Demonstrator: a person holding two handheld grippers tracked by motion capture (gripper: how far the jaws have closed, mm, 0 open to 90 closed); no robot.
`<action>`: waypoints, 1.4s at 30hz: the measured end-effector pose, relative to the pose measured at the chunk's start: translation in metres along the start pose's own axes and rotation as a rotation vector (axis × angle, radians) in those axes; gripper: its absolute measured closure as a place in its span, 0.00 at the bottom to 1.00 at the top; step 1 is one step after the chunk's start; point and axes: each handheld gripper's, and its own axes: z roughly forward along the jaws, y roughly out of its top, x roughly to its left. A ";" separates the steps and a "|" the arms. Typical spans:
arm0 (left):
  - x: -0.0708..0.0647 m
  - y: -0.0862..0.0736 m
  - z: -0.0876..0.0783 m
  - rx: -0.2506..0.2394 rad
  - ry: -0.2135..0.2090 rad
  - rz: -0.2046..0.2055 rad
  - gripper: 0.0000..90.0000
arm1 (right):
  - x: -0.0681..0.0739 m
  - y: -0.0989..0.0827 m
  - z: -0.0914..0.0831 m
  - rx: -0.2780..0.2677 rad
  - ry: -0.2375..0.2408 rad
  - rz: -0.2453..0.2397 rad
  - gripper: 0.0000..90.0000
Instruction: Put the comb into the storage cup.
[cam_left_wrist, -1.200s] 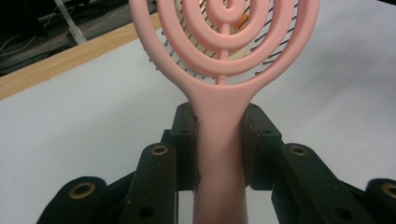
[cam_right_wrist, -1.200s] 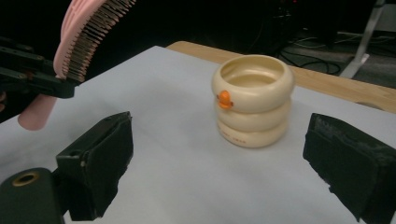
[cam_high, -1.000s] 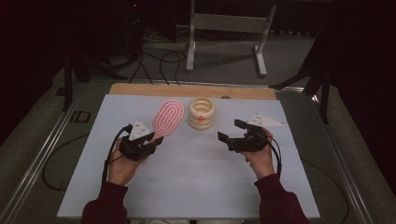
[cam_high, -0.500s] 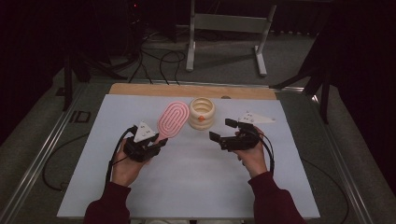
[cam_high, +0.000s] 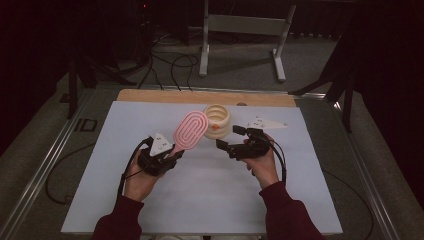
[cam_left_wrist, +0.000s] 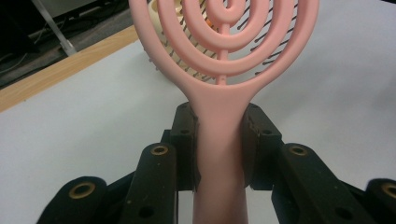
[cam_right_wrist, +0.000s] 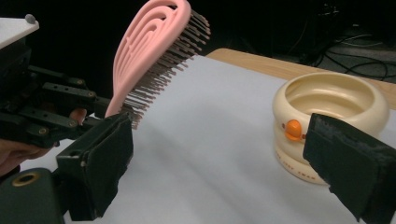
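Note:
A pink vented hairbrush (cam_high: 190, 129) stands tilted above the white table sheet, its bristles facing right. My left gripper (cam_high: 172, 152) is shut on its handle; in the left gripper view the pads clamp both sides of the hairbrush's handle (cam_left_wrist: 219, 140). A cream round bowl (cam_high: 218, 118) with an orange spot sits just behind the brush head. My right gripper (cam_high: 231, 139) is open and empty, pointing left, close to the brush head and in front of the bowl. The right gripper view has the hairbrush (cam_right_wrist: 149, 51) at left and the bowl (cam_right_wrist: 331, 107) at right, with the open gripper (cam_right_wrist: 229, 158) between them.
The white sheet (cam_high: 200, 195) covers the table, with a wooden strip (cam_high: 165, 96) along its far edge. Behind the table are a metal stand (cam_high: 240, 25) and cables (cam_high: 170, 65) on the floor. Metal rails (cam_high: 45, 165) run along the table sides.
My right gripper has moved left, toward the brush head and the bowl. The left gripper and the brush have hardly shifted.

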 end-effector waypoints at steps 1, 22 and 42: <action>-0.001 0.000 0.000 0.000 -0.001 0.005 0.78 | 0.001 0.000 0.001 0.001 0.003 0.002 0.09; -0.021 0.003 0.007 -0.021 0.003 0.073 0.78 | 0.014 0.010 0.022 -0.010 0.075 0.038 0.09; -0.031 0.008 0.004 -0.065 -0.022 0.105 0.78 | 0.022 0.012 0.037 0.044 0.152 0.116 0.28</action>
